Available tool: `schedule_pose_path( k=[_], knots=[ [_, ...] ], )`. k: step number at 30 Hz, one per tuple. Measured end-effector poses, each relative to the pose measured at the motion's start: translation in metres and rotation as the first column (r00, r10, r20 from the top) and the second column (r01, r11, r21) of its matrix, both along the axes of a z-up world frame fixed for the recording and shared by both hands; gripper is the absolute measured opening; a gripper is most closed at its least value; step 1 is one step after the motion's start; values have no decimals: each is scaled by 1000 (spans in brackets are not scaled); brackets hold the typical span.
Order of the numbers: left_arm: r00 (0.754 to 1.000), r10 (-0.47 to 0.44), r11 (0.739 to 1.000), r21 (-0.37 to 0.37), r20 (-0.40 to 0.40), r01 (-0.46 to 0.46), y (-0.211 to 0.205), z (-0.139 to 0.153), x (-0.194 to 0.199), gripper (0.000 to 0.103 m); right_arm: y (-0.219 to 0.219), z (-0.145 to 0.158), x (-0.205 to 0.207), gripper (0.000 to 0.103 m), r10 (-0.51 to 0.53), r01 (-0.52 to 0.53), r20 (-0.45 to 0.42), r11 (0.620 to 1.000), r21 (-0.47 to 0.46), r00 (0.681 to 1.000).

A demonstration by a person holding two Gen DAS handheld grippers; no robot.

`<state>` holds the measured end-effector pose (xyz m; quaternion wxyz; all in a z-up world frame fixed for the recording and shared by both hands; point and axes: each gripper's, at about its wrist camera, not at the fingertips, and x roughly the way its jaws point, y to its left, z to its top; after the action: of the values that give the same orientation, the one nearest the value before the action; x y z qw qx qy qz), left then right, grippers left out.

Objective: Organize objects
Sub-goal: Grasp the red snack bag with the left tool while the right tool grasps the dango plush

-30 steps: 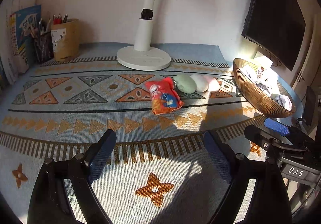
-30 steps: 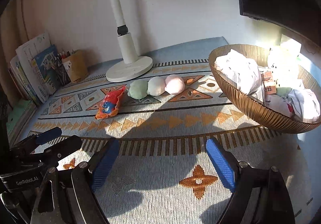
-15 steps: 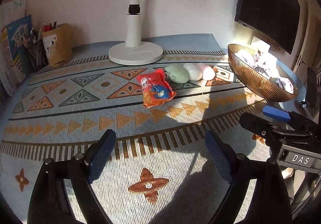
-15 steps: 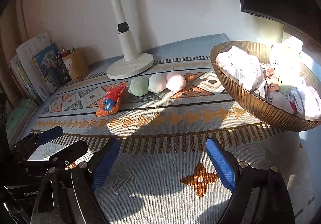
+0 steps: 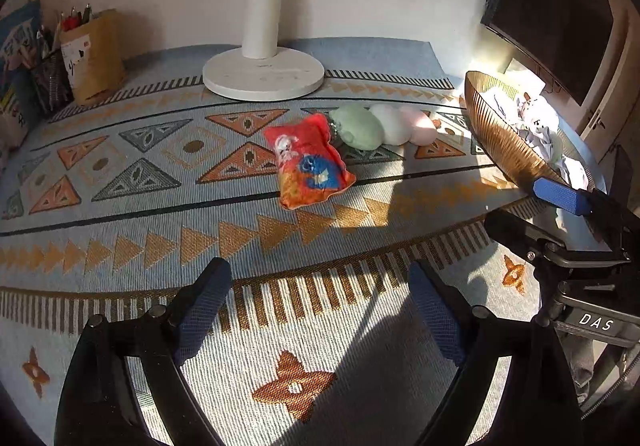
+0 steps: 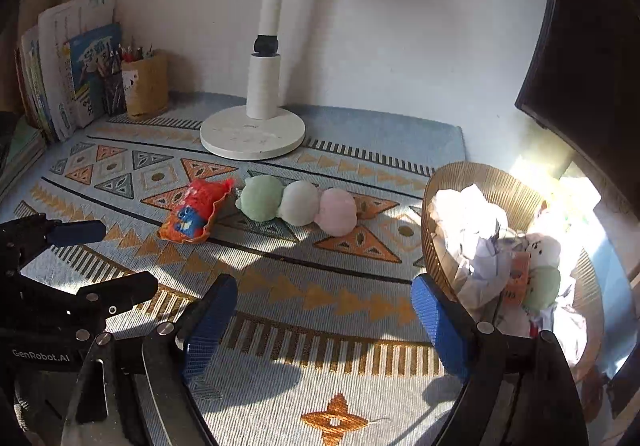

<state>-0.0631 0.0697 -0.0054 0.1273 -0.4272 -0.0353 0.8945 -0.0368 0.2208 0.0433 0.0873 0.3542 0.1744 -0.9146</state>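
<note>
Both sets of jaws stand wide apart with nothing between the pads: left gripper (image 5: 316, 310) and right gripper (image 6: 320, 310) each hover over bare patterned cloth (image 5: 120, 246) near its front edge, well short of any item. Reading left to right across the desk: books (image 6: 60, 66) stand against the wall at far left, beside them a pen cup (image 6: 146, 84), both tucked back, probably to leave the middle free. White lamp base (image 5: 262, 76) sits at centre rear. In front of it lies a red printed pouch (image 5: 308, 162), flat on the cloth, its upper right corner just beside a three-lobed plush (image 6: 296, 204) (green, white, pink in a row); whether pouch and plush actually touch cannot be told from either view. At right, a gold ribbed bowl (image 6: 436, 246) already holds crumpled paper and small soft items, so it is likely the collecting container. Judgement: pouch and plush are the loose things left to sort; both lie well apart from the bowl, so a reach forward comes first. Pouch is nearer the left gripper, plush nearer the right.
</note>
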Motion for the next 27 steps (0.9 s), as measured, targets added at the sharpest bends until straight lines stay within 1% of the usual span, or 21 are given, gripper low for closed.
schedule_pose_path(
  k=[1, 3, 4, 6, 8, 9, 10, 11, 12, 14, 15, 16, 18, 19, 20, 21, 22, 23, 24, 25, 27],
  knots=[
    [1000, -1, 1000, 1, -14, 1, 1, 7, -7, 90, -8, 2, -12, 87, 31, -32, 10, 997, 67, 999],
    [1000, -19, 999, -39, -16, 18, 10, 13, -25, 90, -19, -4, -41, 86, 48, -65, 97, 982, 175, 994],
    [1000, -10, 998, -59, -17, 9, 13, 14, -36, 90, -20, -6, -54, 81, 43, -71, 144, 978, 196, 989],
    [1000, 11, 996, -83, -5, -12, 19, 9, -56, 89, -22, -9, -76, 75, 47, -94, 216, 974, 208, 975],
    [1000, 23, 997, -68, 16, -22, 21, 1, -71, 86, -25, -19, -93, 75, 76, -145, 263, 956, 255, 962],
    [999, 24, 998, -58, 30, -22, 21, -4, -78, 85, -28, -25, -101, 75, 72, -153, 271, 944, 293, 960],
    [999, 24, 998, -53, 45, -22, 23, -9, -84, 78, -31, -29, -108, 75, 67, -155, 271, 936, 317, 960],
    [998, 27, 998, -50, 57, -24, 24, -14, -87, 67, -35, -32, -114, 75, 82, -174, 283, 932, 319, 956],
    [997, 30, 999, -44, 68, -27, 24, -19, -90, 64, -40, -34, -118, 75, 106, -201, 292, 927, 316, 950],
    [998, 39, 998, -58, 42, -36, 24, -23, -88, 60, -53, -39, -126, 75, 159, -258, 288, 901, 349, 945],
    [998, 37, 998, -59, 41, -34, 24, -22, -87, 60, -60, -43, -129, 75, 191, -299, 304, 883, 363, 933],
    [999, 34, 999, -43, 41, -32, 22, -22, -86, 60, -64, -47, -134, 75, 207, -328, 332, 871, 365, 920],
    [999, 39, 999, -35, 36, -38, 19, -21, -84, 56, -69, -52, -147, 75, 226, -371, 401, 867, 334, 888],
    [998, 46, 999, -20, 35, -46, 16, -20, -84, 48, -69, -54, -153, 75, 233, -387, 431, 867, 314, 872],
    [998, 49, 999, 1, 38, -49, 13, -20, -83, 43, -68, -55, -161, 75, 232, -388, 453, 875, 288, 861],
    [998, 51, 998, 20, 43, -51, 10, -20, -83, 42, -67, -56, -168, 75, 223, -373, 474, 893, 251, 852],
    [997, 54, 998, 33, 47, -55, 8, -19, -82, 40, -64, -56, -175, 71, 207, -346, 491, 915, 209, 846],
    [997, 56, 998, 40, 48, -58, 7, -19, -82, 39, -59, -54, -181, 62, 196, -314, 514, 937, 153, 835],
    [997, 59, 997, 41, 47, -61, 6, -18, -81, 38, -55, -53, -184, 47, 195, -281, 540, 956, 82, 819],
    [997, 61, 997, 39, 44, -63, 6, -18, -79, 37, -51, -52, -183, 47, 172, -241, 535, 969, 60, 827],
    [997, 67, 997, 28, 32, -67, 6, -16, -76, 35, -43, -49, -175, 47, 123, -168, 500, 985, 46, 857]
  ],
)
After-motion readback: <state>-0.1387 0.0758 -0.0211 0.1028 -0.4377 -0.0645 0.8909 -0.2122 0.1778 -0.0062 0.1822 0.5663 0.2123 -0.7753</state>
